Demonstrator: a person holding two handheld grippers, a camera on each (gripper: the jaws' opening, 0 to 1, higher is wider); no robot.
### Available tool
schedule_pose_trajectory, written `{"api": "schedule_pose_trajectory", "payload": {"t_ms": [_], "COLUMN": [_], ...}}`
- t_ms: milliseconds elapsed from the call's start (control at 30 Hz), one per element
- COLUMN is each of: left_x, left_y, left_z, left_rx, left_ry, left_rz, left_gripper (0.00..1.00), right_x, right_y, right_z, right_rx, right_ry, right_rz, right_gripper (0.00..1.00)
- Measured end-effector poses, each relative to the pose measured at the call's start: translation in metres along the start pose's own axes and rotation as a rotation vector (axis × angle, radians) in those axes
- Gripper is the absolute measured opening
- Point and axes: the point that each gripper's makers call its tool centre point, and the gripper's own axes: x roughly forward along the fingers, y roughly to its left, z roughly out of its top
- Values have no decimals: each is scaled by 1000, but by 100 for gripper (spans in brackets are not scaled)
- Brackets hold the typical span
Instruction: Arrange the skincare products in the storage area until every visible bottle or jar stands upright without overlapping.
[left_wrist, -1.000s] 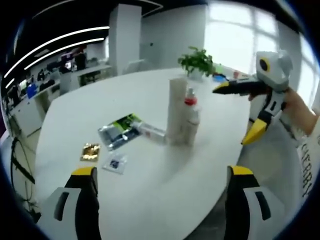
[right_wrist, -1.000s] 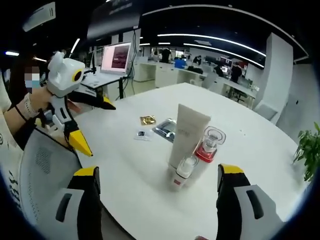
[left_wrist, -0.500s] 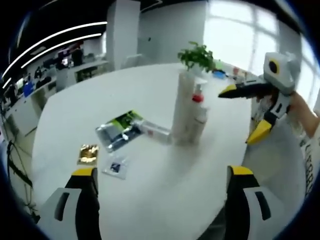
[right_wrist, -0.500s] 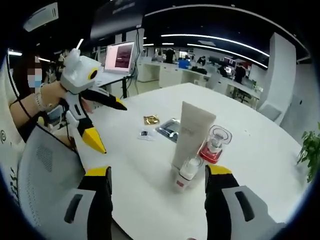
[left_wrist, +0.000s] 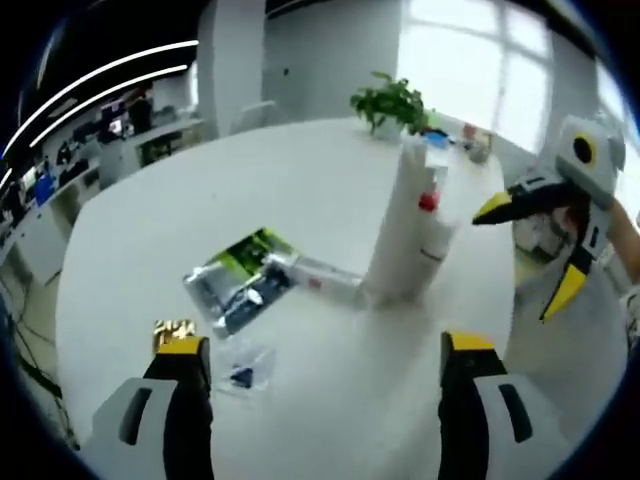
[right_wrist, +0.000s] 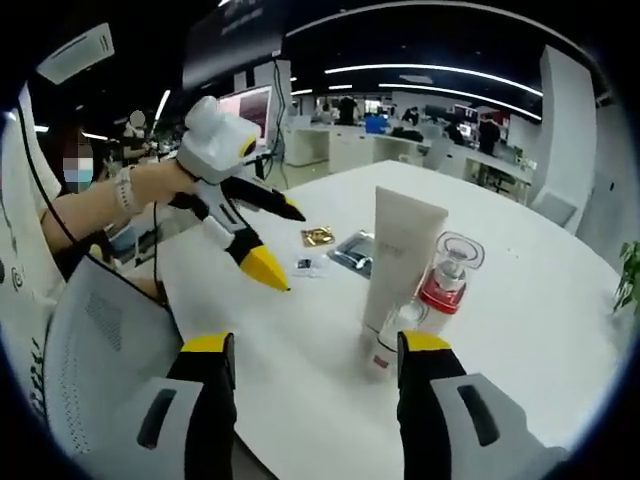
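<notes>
1. Gold sachet (left_wrist: 173, 329) and clear sachet (left_wrist: 243, 366) lie flat just off the left tool's (left_wrist: 320, 362) left jaw; any print is too small to read.
2. Green-and-silver packets (left_wrist: 236, 277) and a fallen white tube (left_wrist: 322, 279) lie beside them, the tube's end at the foot of the tall tube (left_wrist: 400, 225).
3. Tall tube, red-collared bottle (right_wrist: 445, 282) and small pump bottle (right_wrist: 392, 336) stand upright, close together mid-bench; lettering on the tall tube is illegible.
4. White round bench (left_wrist: 230, 185), much of it bare; open office, ceiling light strips, potted plant (left_wrist: 389, 100) at the far edge.
5. Left tool: jaws wide apart, holding nothing.
6. Right tool (right_wrist: 316, 358): jaws apart, holding nothing, just before the pump bottle.
</notes>
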Motion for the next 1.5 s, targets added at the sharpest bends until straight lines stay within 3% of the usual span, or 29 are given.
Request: {"api": "schedule_pose_trajectory", "payload": {"t_ms": [167,367,433,567,867,967,1100,1233,1333,1500], "left_x": [19,52,54,70,98,108,111,123,130,137], "left_y": [10,17,19,27,21,23,11,18,16,17], "left_z": [17,18,17,27,25,22,19,18,19,15], "left_rx": [-45,-97,-108,-160,-223,-219,-220,-189,-184,-93], "left_ry": [-27,-2,-13,-35,43,70,91,127,143,218], "left_rz": [-5,-22,4,1,-33,-36,-46,-37,-39,-19], "left_gripper": [74,63,65,53,44,45,46,50,47,46], "right_x": [0,1,0,-1,2,1,0,-1,-2,-2], "right_y": [0,3,2,-1,-1,-1,-3,-6,-6,-7], "right_z": [-3,-8,-7,-6,-7,-9,-10,-11,-11,-12], "right_rx": [13,24,24,28,26,28,37,40,41,41], "right_ry": [7,15,12,3,8,12,12,14,15,18], "right_rz": [6,23,20,11,10,9,3,-7,-8,-10], "right_gripper": [61,56,56,54,53,53,53,54,53,53]}}
